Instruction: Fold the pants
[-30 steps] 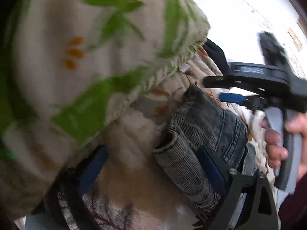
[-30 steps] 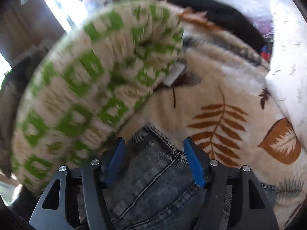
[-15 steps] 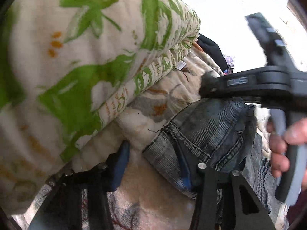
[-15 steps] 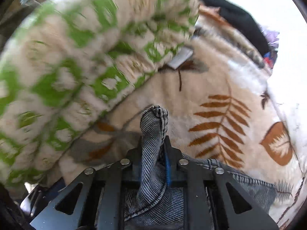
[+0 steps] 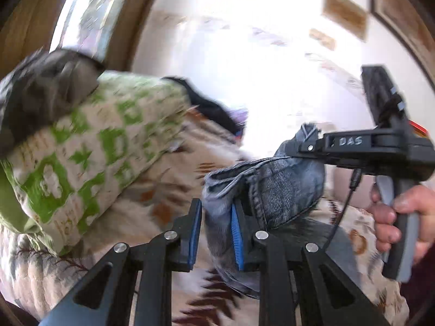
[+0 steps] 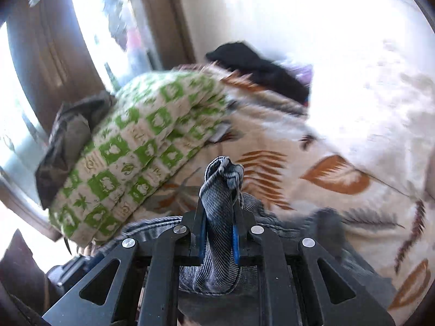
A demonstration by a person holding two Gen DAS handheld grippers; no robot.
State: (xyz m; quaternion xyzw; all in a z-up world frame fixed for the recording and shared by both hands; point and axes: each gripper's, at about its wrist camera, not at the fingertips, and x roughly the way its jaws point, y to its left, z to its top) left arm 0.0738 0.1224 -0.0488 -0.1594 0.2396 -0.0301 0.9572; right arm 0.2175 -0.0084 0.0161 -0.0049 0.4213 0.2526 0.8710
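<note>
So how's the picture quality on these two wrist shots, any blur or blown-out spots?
Left wrist view: the wall behind is blown out to white, the green-patterned quilt is motion-smeared, while the jeans and the left gripper, closing on denim, stay fairly sharp. Right wrist view: glare whitens the upper right, the leaf-print blanket is streaked, the right gripper pinching the jeans is crisp. Both bend strongly at the edges.

Pants (image 5: pixel 274 190): lower part hidden behind gripper frames, bottom of both views. Green-patterned bedding (image 5: pixel 89 157): motion-blurred, cut off at left edge. Hand (image 5: pixel 402 222): cropped at right edge. Wall pictures (image 5: pixel 345 19): upper right, blurred, unreadable.
</note>
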